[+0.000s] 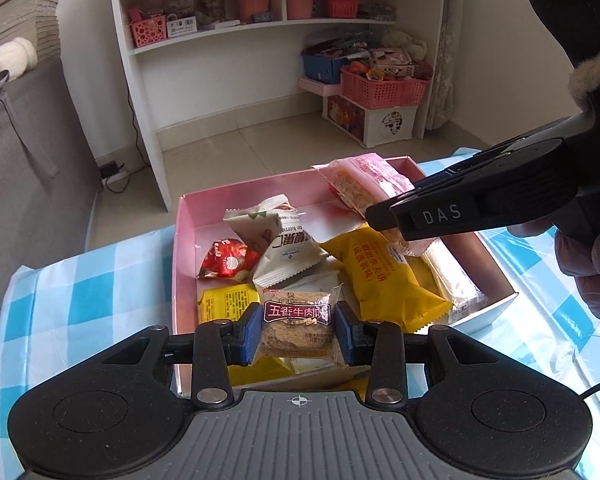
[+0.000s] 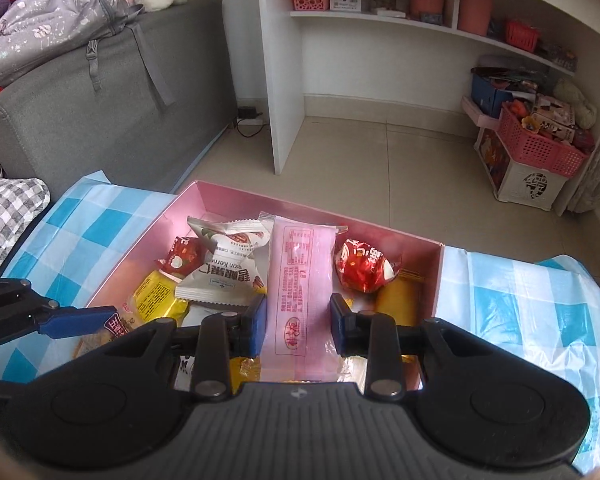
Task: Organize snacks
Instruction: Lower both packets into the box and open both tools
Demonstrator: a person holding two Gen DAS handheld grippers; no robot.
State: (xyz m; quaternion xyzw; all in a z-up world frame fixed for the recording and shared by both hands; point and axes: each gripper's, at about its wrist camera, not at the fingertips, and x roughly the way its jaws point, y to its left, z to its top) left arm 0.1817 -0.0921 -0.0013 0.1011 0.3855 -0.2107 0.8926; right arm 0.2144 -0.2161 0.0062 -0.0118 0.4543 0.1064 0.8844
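A pink box [image 1: 186, 236] on a blue checked tablecloth holds several snack packets. My left gripper [image 1: 298, 332] is shut on a clear packet of brown biscuit with a dark red label [image 1: 298, 328], held over the box's near edge. My right gripper [image 2: 299, 324] is shut on a long pink packet [image 2: 300, 280], held over the box; in the left wrist view this gripper [image 1: 384, 216] comes in from the right with the pink packet [image 1: 364, 180]. In the box lie a white packet [image 1: 288, 256], red packets [image 1: 226, 260] and yellow packets [image 1: 380, 276].
The pink box also shows in the right wrist view [image 2: 436, 276]. A white shelf unit [image 1: 260, 28] stands on the tiled floor beyond the table. A pink basket [image 1: 384, 88] on a storage box sits under it. A grey sofa [image 2: 100, 100] is to the left.
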